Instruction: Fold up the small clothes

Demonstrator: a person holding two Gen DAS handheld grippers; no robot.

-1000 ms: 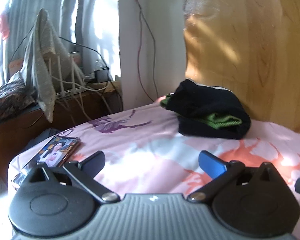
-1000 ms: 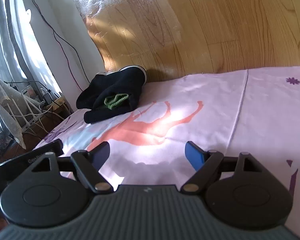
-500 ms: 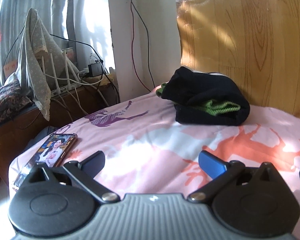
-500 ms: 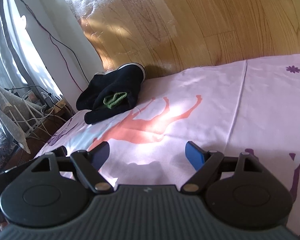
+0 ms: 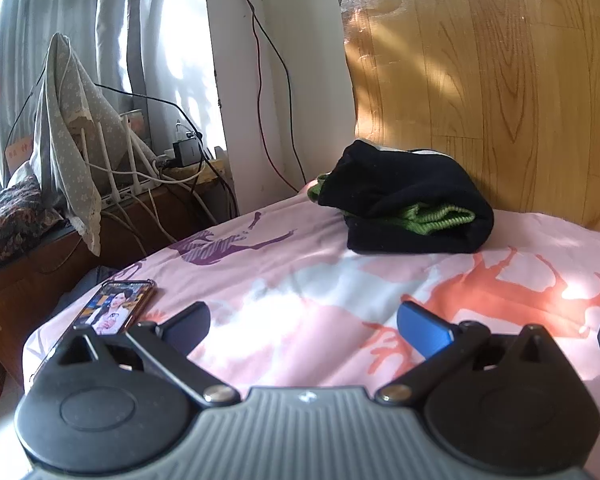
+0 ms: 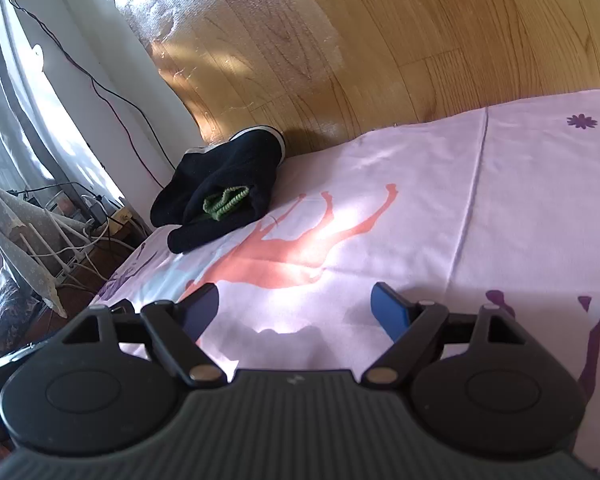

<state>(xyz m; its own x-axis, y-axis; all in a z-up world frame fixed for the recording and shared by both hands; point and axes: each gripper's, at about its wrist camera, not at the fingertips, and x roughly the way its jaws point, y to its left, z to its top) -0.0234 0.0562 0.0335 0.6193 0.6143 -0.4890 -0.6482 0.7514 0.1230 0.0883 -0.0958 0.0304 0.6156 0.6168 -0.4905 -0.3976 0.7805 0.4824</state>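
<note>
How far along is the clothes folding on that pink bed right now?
Mostly done, it seems: one black garment with green trim lies folded in a bundle on the pink sheet near the wooden headboard. Nothing is in hand: the left tongs and right tongs are open and empty above the sheet. No other clothes to fold are in view.

Your folded clothes (image 5: 404,200) are black, with a bit of bright green ribbed knit (image 5: 440,218) peeking out. You can see the bed sheet (image 5: 320,280) is soft pink, with orange (image 5: 500,288) and purple animal shapes (image 5: 220,250) printed on it, plus a little purple flower (image 6: 581,121). The wall behind (image 5: 500,60) is yellow-brown wood with wavy lines. Your fingers (image 5: 422,326) have blue tips. The cloth by the window (image 5: 66,120) is grey with tiny white dots.
</note>
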